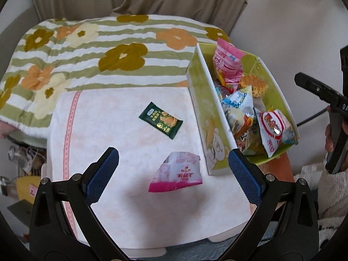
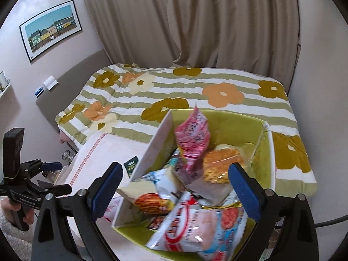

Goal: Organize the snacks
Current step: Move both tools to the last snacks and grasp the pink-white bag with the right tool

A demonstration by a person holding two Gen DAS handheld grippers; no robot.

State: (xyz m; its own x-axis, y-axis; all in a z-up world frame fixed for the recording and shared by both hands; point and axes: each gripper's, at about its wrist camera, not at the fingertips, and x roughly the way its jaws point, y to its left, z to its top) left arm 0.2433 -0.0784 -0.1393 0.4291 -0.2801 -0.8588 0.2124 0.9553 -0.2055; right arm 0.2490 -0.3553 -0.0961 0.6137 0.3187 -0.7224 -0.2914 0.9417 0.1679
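My left gripper (image 1: 173, 154) is open above the table; a pink-and-white snack packet (image 1: 176, 171) lies on the cloth between its fingers, untouched. Farther off lies a dark green packet (image 1: 161, 119), also seen as the green packet (image 2: 131, 165) in the right wrist view. A green box with a white rim (image 1: 217, 100) stands at the right, heaped with snack packets. My right gripper (image 2: 174, 167) hovers open over that box (image 2: 235, 128), nothing between its pads. Below it lies a white-and-red packet (image 2: 195, 226), with a pink packet (image 2: 193, 134) and an orange one (image 2: 221, 165) behind.
The table (image 1: 108, 119) carries a pale pink cloth. Behind it is a bed with a flowered striped quilt (image 1: 108, 43) and a curtain (image 2: 217, 21). The right gripper (image 1: 322, 95) shows at the right edge, the left gripper (image 2: 58, 177) at the far left. Clutter sits on the floor left of the table.
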